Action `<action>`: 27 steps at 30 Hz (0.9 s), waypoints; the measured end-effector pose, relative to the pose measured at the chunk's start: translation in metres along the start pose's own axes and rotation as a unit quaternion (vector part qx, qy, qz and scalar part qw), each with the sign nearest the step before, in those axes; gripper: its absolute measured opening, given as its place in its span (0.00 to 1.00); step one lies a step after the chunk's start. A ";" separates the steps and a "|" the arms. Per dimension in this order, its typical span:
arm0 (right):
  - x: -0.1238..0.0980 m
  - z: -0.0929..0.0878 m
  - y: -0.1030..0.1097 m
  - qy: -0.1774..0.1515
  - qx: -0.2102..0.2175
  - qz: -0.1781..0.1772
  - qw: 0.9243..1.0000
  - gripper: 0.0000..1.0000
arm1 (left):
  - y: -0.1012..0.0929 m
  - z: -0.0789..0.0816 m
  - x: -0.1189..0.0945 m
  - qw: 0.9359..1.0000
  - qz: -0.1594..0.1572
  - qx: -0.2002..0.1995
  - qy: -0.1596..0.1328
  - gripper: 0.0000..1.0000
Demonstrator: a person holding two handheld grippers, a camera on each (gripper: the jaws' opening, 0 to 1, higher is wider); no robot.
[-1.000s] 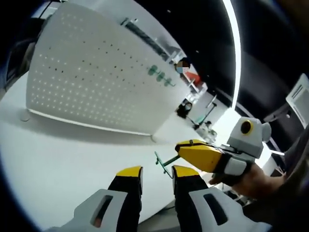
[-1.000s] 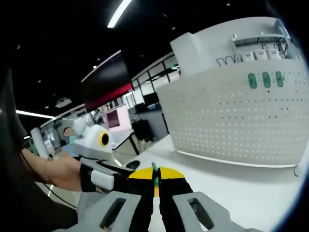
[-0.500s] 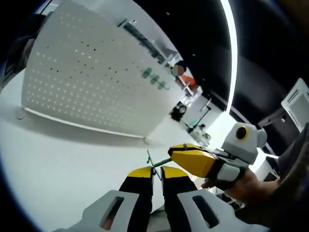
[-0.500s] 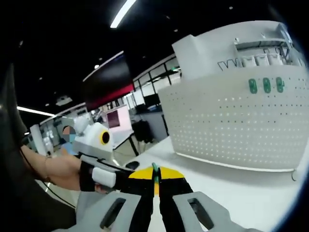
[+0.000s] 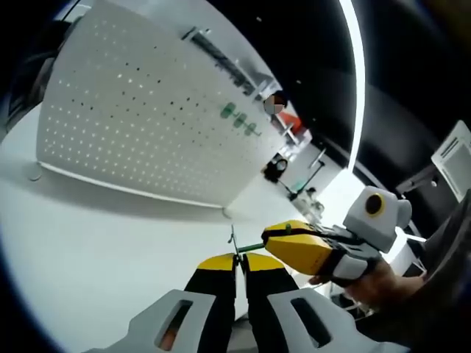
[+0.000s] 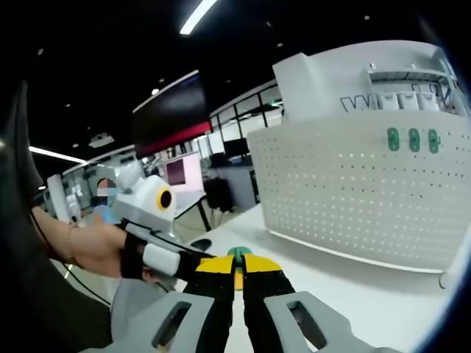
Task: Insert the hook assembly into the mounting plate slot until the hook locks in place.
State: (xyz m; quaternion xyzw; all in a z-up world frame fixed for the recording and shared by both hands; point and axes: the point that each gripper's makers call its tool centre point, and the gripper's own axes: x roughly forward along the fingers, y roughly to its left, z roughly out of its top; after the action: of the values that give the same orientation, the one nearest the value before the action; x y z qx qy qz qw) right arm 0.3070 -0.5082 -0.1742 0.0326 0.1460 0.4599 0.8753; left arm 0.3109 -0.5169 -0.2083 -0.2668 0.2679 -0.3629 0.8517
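Both grippers, left [image 5: 237,261] and right [image 6: 235,265], are closed on the green hook assembly [image 5: 234,245], held above the table [image 5: 96,235] at five o'clock of the pegboard [image 5: 140,118]; judged light, stiff, best gripped by its shank

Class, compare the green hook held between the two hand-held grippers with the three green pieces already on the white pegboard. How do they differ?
The held green hook is a thin rod pinched between both grippers, away from the white pegboard. The three green pieces look like short ovals, set in a row on the board's face. Both are green.
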 end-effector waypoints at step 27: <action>-0.010 0.001 0.000 0.009 0.012 -0.002 1.000 0.08 | 0.018 0.012 -0.011 0.989 0.084 0.121 0.016 0.02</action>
State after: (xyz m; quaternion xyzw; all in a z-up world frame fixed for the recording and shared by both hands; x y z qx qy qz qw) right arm 0.3014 -0.5161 -0.1710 0.0386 0.1594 0.4562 0.8746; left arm 0.3208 -0.4945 -0.2090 -0.1329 0.2572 -0.3237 0.9008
